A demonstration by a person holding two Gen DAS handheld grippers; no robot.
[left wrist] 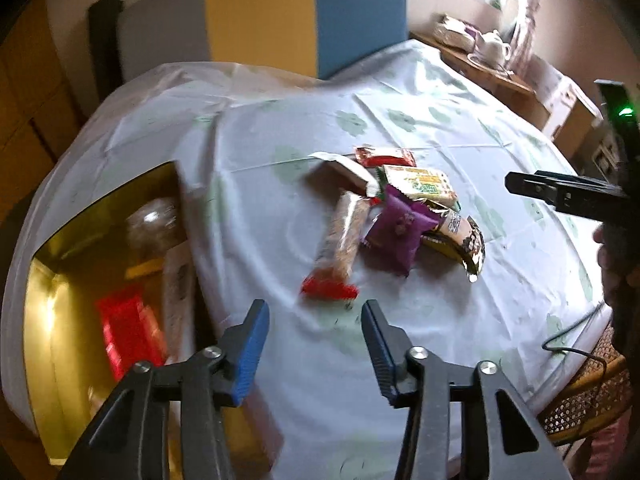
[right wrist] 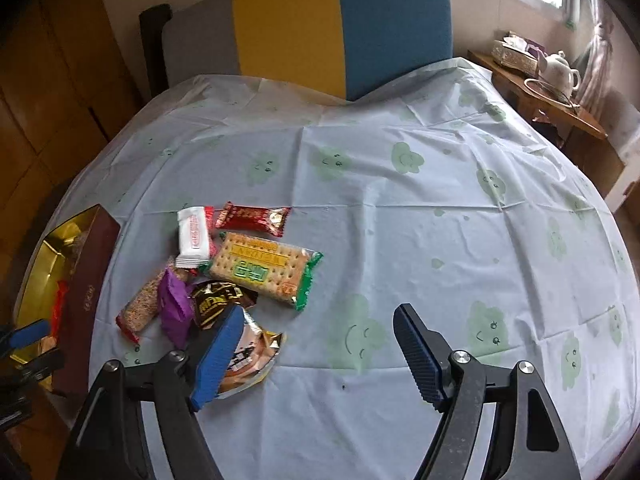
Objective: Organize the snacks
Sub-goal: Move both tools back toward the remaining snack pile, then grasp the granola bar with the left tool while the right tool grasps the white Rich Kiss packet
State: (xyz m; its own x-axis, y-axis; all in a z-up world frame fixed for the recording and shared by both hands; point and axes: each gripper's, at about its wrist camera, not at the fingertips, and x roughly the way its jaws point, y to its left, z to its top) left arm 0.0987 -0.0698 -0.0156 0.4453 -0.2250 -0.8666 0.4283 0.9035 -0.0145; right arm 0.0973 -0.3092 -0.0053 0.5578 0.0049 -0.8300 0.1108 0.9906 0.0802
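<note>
Now both pairs of tongs hang over the table with nothing in them. The left gripper (left wrist: 316, 320) has its jaws partly parted, nothing between the blue pads, and just ahead of its tips lies the long sesame bar (left wrist: 340, 244) with the red end nearest the tongs. That bar runs lengthwise away from the gripper, tilted a little to the right, so the jaws already straddle its long axis and would close across its width.

Over on the other side, the right gripper (right wrist: 316, 344) stands wide open, empty too; its left finger overlaps the gold and black packet (right wrist: 256, 354) in view, though whether it touches or hovers above is hard to say from here.

The rest of the pile sits beyond: purple pouch (left wrist: 400, 232), cracker pack (right wrist: 264, 268), white wafer packet (right wrist: 194, 236) and red bar (right wrist: 254, 218), all crowded together on the tablecloth (right wrist: 400, 240).

The gold box (left wrist: 80, 248) lies to the left of the pile, close to the left hand, with a red packet (left wrist: 128, 328) already inside. My call: the left hand is nearer both the sesame bar and the box.
</note>
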